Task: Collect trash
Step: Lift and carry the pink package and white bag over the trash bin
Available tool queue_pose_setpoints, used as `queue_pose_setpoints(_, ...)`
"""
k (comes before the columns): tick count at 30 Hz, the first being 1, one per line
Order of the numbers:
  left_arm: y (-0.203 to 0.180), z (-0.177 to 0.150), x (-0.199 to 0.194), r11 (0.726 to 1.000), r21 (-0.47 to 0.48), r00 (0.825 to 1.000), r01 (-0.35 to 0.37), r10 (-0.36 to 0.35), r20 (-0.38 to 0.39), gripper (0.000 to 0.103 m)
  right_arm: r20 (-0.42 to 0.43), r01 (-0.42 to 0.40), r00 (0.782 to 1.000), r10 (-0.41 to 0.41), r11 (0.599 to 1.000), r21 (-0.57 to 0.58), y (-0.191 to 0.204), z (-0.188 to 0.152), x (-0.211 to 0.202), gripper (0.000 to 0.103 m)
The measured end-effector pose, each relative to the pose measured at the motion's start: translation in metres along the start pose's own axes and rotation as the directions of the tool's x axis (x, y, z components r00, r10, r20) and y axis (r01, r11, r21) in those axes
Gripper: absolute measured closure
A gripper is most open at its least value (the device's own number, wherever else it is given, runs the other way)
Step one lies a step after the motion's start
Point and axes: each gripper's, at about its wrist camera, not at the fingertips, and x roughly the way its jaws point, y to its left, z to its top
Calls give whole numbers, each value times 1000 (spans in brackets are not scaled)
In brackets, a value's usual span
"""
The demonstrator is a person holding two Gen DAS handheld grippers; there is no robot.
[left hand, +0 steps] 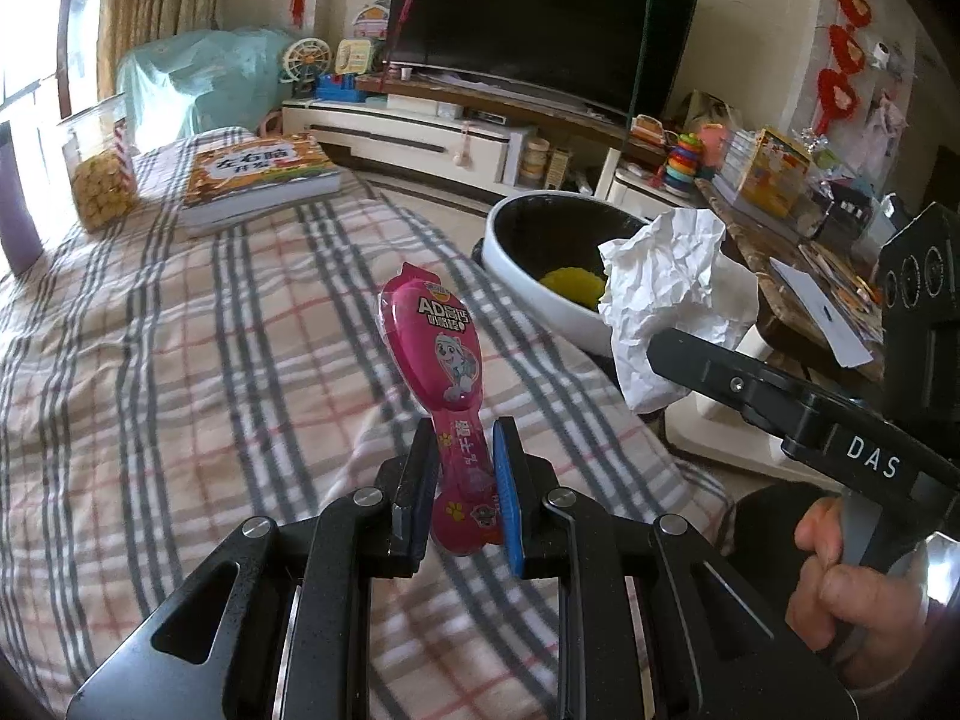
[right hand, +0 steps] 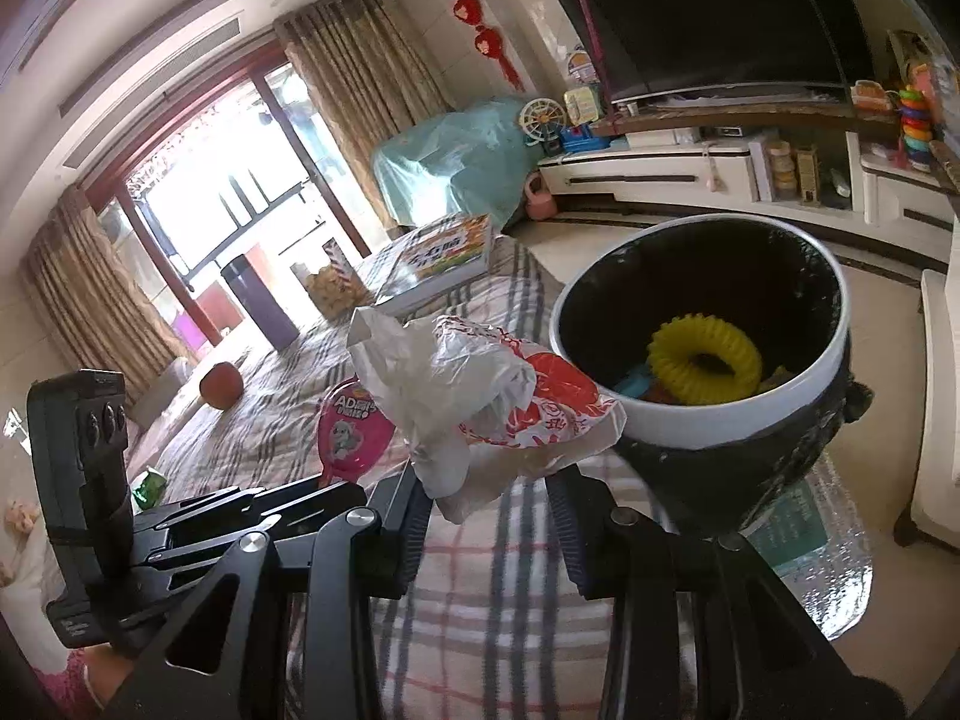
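My left gripper (left hand: 463, 450) is shut on the narrow handle end of a pink lollipop-shaped snack wrapper (left hand: 427, 336), which stands up above the checked blanket (left hand: 180, 390). My right gripper (right hand: 486, 489) is shut on a crumpled white paper bag with red print (right hand: 480, 402), held just left of the bin. The same bag (left hand: 666, 294) shows white in the left wrist view, in front of the bin's right side. The bin (right hand: 690, 429) is round with a white rim and a black liner. A yellow ring (right hand: 705, 369) and other bits lie inside it.
A thick book (left hand: 258, 180), a clear jar of snacks (left hand: 102, 174) and a purple cup (right hand: 258, 300) stand at the blanket's far end. An apple (right hand: 221, 384) and a green wrapper (right hand: 147, 489) lie on the blanket. A cluttered table (left hand: 780, 252) stands right of the bin.
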Motion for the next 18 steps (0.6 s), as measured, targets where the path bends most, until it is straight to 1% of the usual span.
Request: queue_pose_setpoints(18, -33, 33, 30, 997, 65, 999, 42, -42, -5, 86, 22, 67, 997, -67, 997, 34, -40, 26, -8, 65)
